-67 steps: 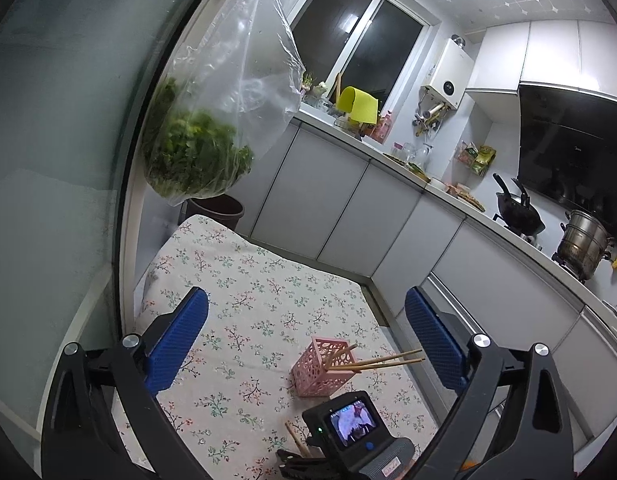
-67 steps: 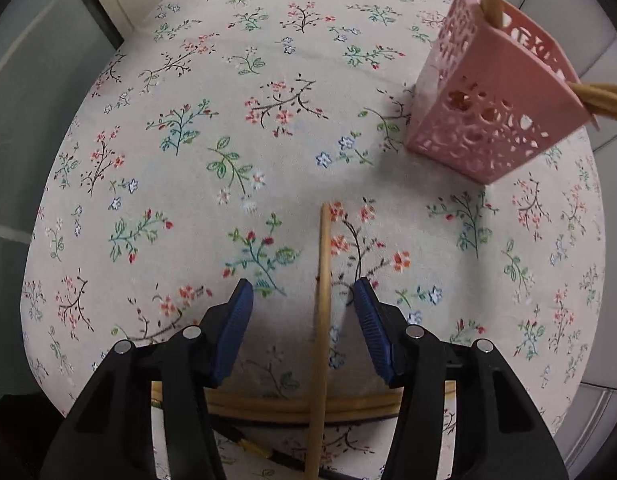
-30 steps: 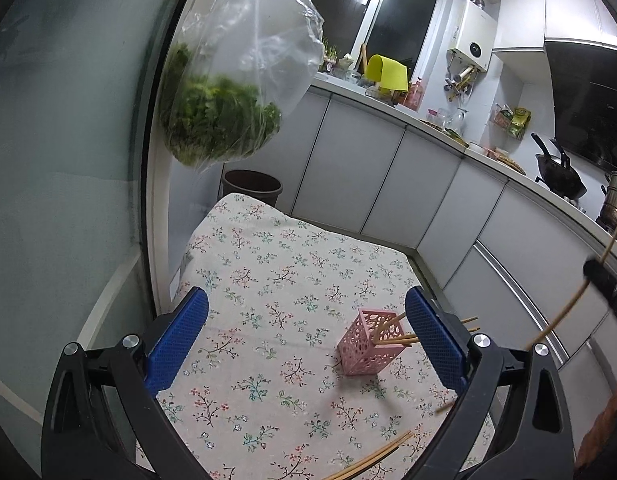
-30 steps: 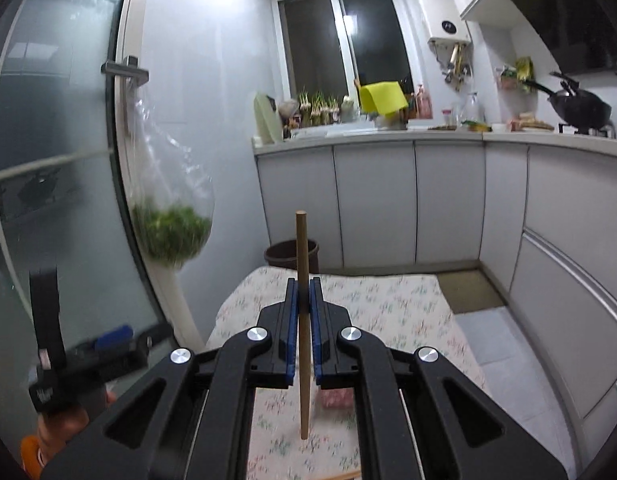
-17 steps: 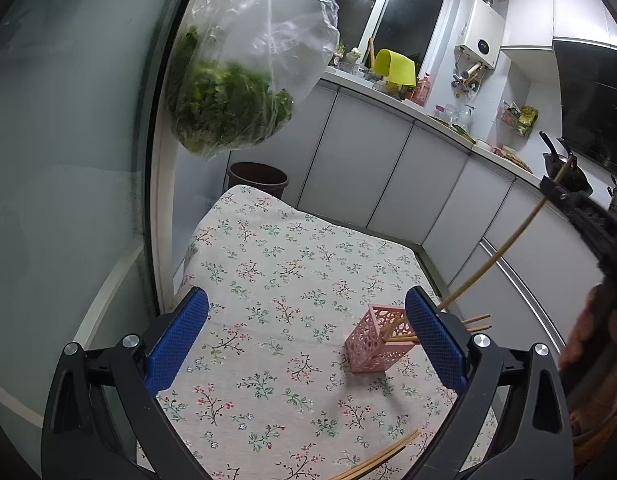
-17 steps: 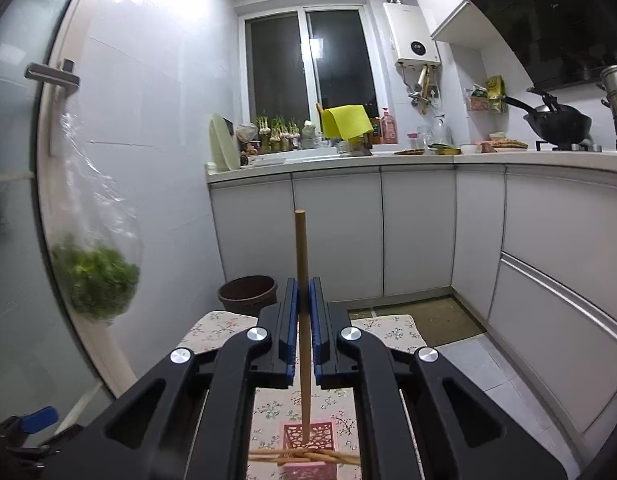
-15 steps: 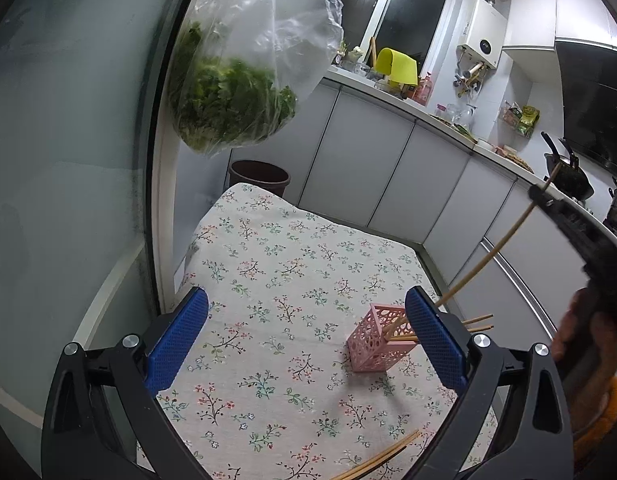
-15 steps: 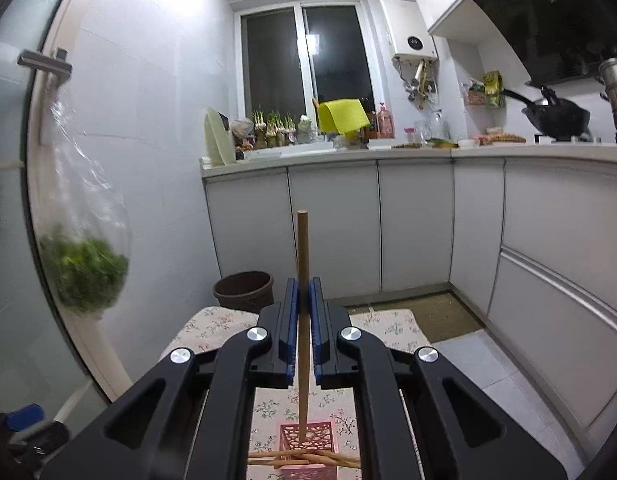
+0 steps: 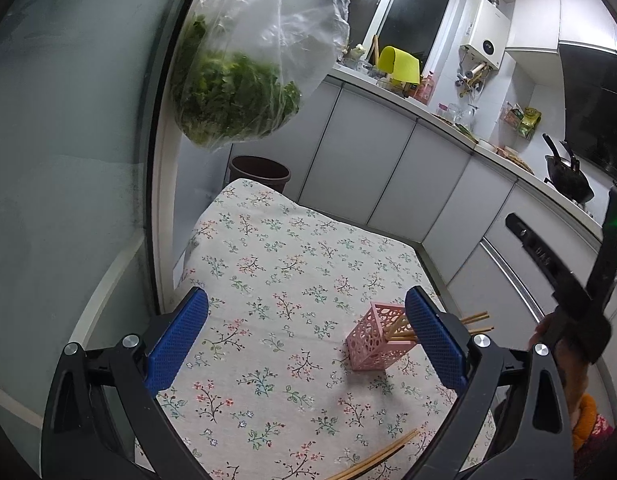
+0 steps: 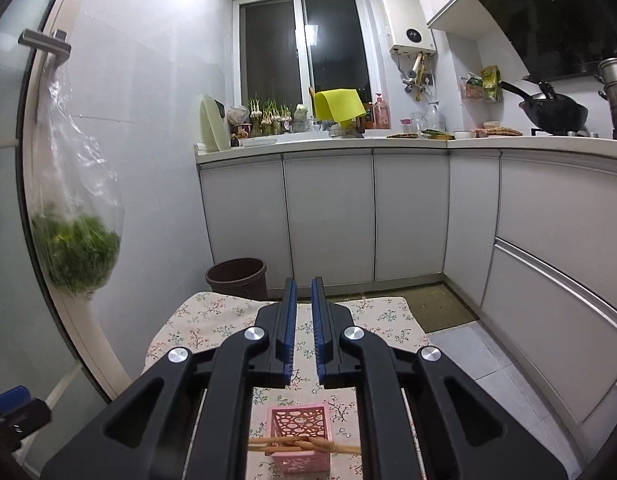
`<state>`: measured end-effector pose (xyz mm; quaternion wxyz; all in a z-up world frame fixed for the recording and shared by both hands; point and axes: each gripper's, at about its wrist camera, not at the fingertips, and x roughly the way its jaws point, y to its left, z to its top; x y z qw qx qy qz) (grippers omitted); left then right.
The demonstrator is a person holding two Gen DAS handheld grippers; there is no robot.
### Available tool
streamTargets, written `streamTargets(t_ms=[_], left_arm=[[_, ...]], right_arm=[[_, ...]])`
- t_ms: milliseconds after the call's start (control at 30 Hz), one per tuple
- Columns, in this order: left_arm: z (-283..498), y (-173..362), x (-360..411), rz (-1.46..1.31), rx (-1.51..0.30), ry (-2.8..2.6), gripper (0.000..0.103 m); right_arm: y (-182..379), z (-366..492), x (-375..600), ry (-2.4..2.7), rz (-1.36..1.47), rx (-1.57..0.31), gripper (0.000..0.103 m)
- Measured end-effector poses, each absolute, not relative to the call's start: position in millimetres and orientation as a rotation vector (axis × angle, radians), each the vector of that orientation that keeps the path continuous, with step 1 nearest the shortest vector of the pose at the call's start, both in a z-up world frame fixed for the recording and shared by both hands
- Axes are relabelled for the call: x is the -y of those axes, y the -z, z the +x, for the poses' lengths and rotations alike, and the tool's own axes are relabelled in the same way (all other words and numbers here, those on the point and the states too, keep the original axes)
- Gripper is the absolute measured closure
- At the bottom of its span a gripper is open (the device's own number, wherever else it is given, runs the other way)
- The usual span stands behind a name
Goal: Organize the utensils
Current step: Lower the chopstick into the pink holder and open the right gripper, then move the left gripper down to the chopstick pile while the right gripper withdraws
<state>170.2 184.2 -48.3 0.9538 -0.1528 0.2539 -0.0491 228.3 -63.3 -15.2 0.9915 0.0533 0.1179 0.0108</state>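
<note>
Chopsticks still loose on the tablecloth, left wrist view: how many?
2, lying side by side at the near edge of the tablecloth, loose chopsticks. Their near ends run out of frame; more may be hidden.

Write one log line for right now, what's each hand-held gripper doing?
left hand-held gripper: open, empty | right hand-held gripper: opening, nothing between | chopsticks: in pink holder

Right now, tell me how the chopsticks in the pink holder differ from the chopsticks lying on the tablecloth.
The chopsticks in the pink holder lean inside the pink holder, ends sticking out past its rim; the chopsticks on the tablecloth lie flat and loose on the tablecloth, near its front edge. The first are already sorted, the second not yet. Both look like plain wood.
</note>
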Motion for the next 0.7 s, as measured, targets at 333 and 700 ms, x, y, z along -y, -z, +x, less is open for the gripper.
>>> streamTargets(t_ms=[333,700], left_arm=[[165,46,-163,-0.231,-0.549,0.154,0.007],[165,92,-93,0.024,-0.778,0.332,0.007]], right_arm=[[27,132,103,0.075,0.222,-0.204,0.007],[129,87,136,0.155,0.114,-0.605,0.007]])
